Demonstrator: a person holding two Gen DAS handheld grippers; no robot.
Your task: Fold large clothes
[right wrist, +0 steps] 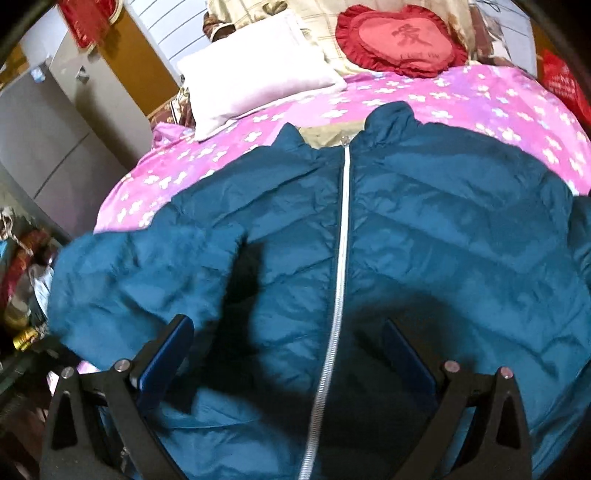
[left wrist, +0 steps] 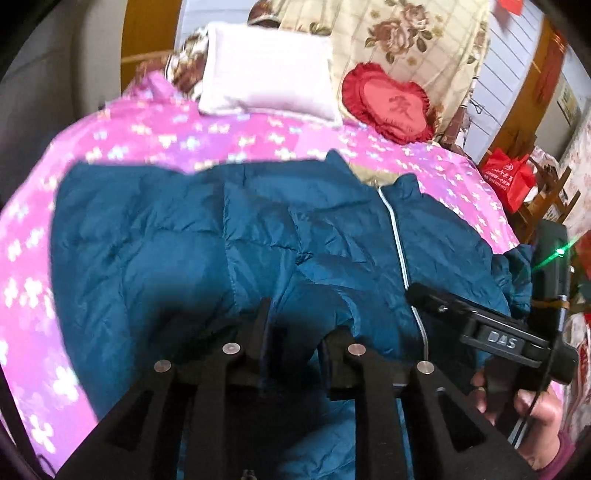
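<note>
A large teal puffer jacket (right wrist: 424, 240) with a white zipper (right wrist: 341, 236) lies front-up on a pink flowered bedspread (right wrist: 480, 99), collar toward the pillows. It also shows in the left wrist view (left wrist: 166, 236). My left gripper (left wrist: 301, 332) is shut on a fold of the jacket's fabric near its lower left side, the cloth bunched between the fingers. My right gripper (right wrist: 288, 332) is open just above the lower front of the jacket, its fingers either side of the zipper. It also shows from the side in the left wrist view (left wrist: 417, 291). The left sleeve (right wrist: 140, 280) lies folded inward.
A white pillow (left wrist: 269, 70), a red heart cushion (left wrist: 391, 103) and a floral quilt (left wrist: 399, 33) lie at the bed's head. A grey cabinet (right wrist: 44, 140) stands to the left, with clutter (right wrist: 22, 288) on the floor. A red bag (left wrist: 509, 177) hangs on a wooden chair (left wrist: 550, 199) to the right.
</note>
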